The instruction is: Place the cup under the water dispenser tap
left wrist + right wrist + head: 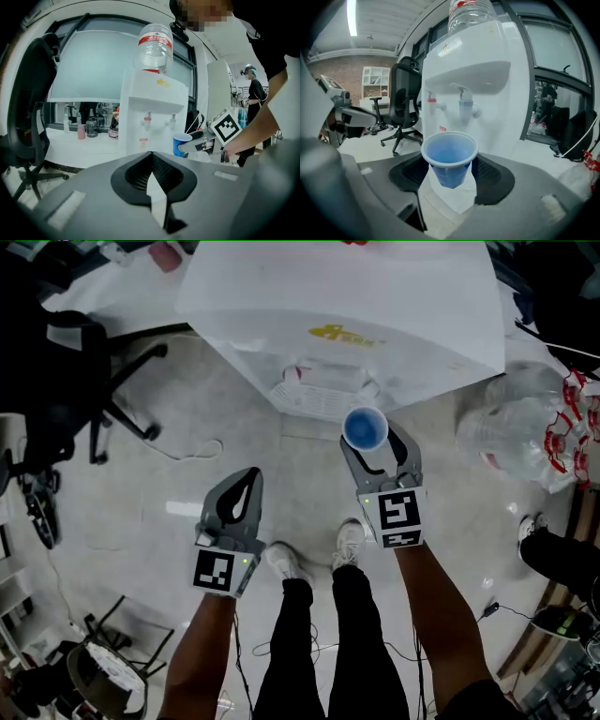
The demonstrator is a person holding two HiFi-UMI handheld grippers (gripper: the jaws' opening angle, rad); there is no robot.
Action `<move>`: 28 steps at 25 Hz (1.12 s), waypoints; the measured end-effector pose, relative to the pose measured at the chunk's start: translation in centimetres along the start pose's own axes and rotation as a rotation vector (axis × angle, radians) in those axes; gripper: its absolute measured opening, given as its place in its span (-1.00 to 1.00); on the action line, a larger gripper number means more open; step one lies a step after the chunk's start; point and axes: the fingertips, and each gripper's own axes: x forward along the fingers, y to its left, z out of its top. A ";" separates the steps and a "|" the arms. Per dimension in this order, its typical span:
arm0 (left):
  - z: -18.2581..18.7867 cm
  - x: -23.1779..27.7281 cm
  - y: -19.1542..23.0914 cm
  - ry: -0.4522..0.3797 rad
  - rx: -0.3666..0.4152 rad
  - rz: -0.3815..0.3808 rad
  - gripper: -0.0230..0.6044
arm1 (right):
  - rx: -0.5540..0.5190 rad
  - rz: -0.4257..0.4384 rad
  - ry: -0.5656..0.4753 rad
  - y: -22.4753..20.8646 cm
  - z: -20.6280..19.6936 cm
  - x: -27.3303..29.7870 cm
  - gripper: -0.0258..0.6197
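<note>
A blue plastic cup (365,429) stands upright between the pads of my right gripper (377,444), which is shut on it. In the right gripper view the cup (449,161) hangs in front of the white water dispenser (473,70), below and short of its two taps (464,101). The dispenser (337,324) and its drip tray (323,395) lie just ahead of the cup. My left gripper (250,478) is lower left with its jaws together and nothing in them. The left gripper view shows the dispenser (152,110) ahead and the cup (181,143) to the right.
A black office chair (80,371) stands to the left. Empty water bottles (525,427) lie on the floor at the right. The person's shoes (286,563) are on the pale floor below the grippers. Cables (178,451) trail across the floor.
</note>
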 end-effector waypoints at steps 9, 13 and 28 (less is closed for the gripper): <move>-4.1 2.9 0.2 0.009 -0.003 -0.037 -0.87 | 0.064 -0.045 0.006 -1.6 -3.2 4.9 -0.03; -5.5 3.0 0.4 0.014 -0.017 -0.038 -0.87 | 0.081 -0.080 -0.001 -1.6 -4.2 6.0 -0.03; -7.9 3.2 1.2 0.032 0.001 -0.050 -0.87 | 0.095 -0.187 -0.019 -2.6 -5.8 8.2 0.00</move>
